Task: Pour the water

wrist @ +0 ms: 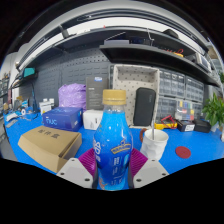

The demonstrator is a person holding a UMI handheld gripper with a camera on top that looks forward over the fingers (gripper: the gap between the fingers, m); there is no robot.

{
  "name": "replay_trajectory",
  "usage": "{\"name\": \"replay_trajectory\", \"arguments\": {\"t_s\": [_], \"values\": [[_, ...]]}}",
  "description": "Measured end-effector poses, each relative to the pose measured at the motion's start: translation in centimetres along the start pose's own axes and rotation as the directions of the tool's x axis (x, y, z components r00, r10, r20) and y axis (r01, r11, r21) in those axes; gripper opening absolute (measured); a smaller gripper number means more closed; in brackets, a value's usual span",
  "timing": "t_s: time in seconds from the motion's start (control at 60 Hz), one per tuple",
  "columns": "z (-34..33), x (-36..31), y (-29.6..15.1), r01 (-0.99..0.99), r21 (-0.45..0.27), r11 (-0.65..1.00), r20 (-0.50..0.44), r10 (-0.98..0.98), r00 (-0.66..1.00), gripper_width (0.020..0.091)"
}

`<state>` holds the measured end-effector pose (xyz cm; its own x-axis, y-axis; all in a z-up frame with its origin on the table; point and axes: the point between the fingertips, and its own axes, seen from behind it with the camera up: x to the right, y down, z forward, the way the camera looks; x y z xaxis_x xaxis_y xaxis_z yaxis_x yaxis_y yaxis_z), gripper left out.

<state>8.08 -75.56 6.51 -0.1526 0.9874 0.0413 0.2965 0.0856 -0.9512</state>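
I am gripping the upright blue bottle [113, 140] in the tongs [113, 172], cap seemingly on; the white cup [154, 143] is waiting beside it mid-bench [190, 145]. Pouring hasn't begun, I judge.

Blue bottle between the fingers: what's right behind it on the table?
The bottle stands between the gripper's fingers. Beside it stands a white cup with a straw; farther back sits a white tub. The table directly behind the bottle is hidden.
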Motion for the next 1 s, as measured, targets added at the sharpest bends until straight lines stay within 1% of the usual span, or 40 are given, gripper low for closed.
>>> {"name": "replay_trajectory", "arguments": {"t_s": [0.15, 0.183, 0.283, 0.417, 0.467, 0.55, 0.65, 0.7, 0.783, 0.833, 0.917, 0.967, 1.0], "values": [[0.6, -0.2, -0.3, -0.042, -0.057, 0.997, 0.02, 0.044, 0.999, 0.0408], [0.8, -0.3, -0.9, -0.077, -0.056, 0.996, 0.035, 0.079, 0.996, 0.0408], [2.0, -0.1, -4.0, -0.227, -0.044, 0.973, 0.044, 0.229, 0.972, 0.041], [4.2, 0.2, -6.9, -0.504, -0.077, 0.86, 0.064, 0.509, 0.859, 0.0409], [4.9, -0.1, -7.7, -0.617, -0.092, 0.782, 0.07, 0.623, 0.779, 0.0409], [6.0, -0.1, -8.3, -0.791, -0.109, 0.602, 0.068, 0.799, 0.598, 0.0413], [7.1, 0.2, -8.5, -0.928, -0.12, 0.354, 0.044, 0.935, 0.351, 0.0409], [7.5, 0.8, -8.5, -0.958, -0.11, 0.264, 0.042, 0.965, 0.261, 0.0409], [7.9, 1.0, -8.5, -0.986, -0.122, 0.111, 0.024, 0.994, 0.109, 0.0409], [8.4, 1.6, -8.7, -0.993, -0.112, 0.04, 0.023, 0.999, 0.038, 0.0409], [9.0, 2.1, -8.9, -0.987, -0.117, -0.109, 0.019, 0.994, -0.112, 0.0406], [9.0, 2.1, -8.8, -0.967, -0.132, -0.218, 0.001, 0.976, -0.22, 0.0408], [9.2, 2.4, -8.9, -0.955, -0.126, -0.269, 0.005, 0.962, -0.272, 0.0407]]}}
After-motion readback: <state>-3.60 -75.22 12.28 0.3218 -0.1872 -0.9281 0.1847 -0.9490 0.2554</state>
